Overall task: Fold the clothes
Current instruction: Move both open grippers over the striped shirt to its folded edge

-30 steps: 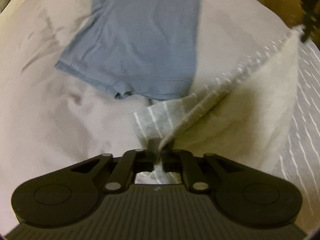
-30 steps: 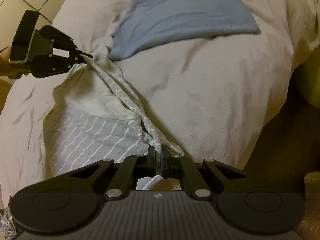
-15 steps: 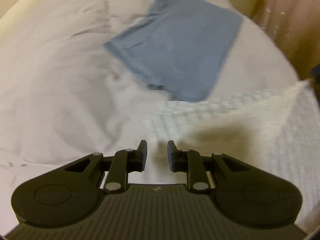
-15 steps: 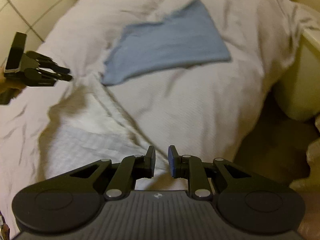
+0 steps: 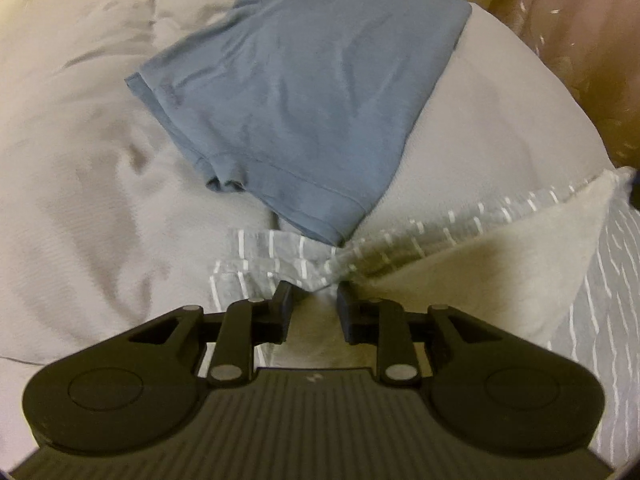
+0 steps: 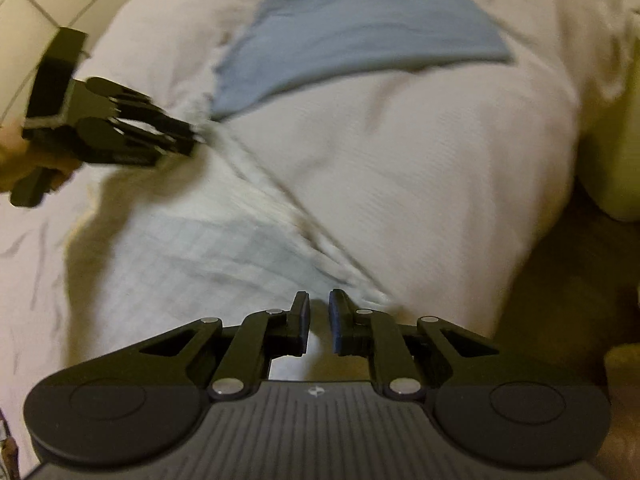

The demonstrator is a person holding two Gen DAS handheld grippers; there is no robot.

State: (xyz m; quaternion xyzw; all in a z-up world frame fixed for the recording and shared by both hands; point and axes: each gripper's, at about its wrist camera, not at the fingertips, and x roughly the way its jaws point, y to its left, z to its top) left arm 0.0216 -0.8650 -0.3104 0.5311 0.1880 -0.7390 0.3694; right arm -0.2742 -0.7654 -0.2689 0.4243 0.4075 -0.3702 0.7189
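Two garments lie on the white bedding, which fills both views as the largest thing, rumpled with soft creases and falling off toward a yellowish surface at three o'clock in the right wrist view. Next in size, the grey striped garment spreads from the six o'clock region of the left wrist view out to four o'clock, its pale inner side turned up in a broad fold and a striped edge running up toward two o'clock; in the right wrist view the same striped cloth lies blurred from seven o'clock to the centre, with a ridge running diagonally from ten o'clock down to six. Smaller, the folded blue shirt rests flat at twelve o'clock in the left wrist view, its lower corner overlapping the striped cloth, and appears at twelve o'clock in the right wrist view. The left gripper has its jaws spread, the bunched striped corner sitting just ahead of the gap between them; whether either finger touches it I cannot tell. The right gripper has its jaws parted with a narrow gap over the near edge of the striped cloth, gripping nothing visible.
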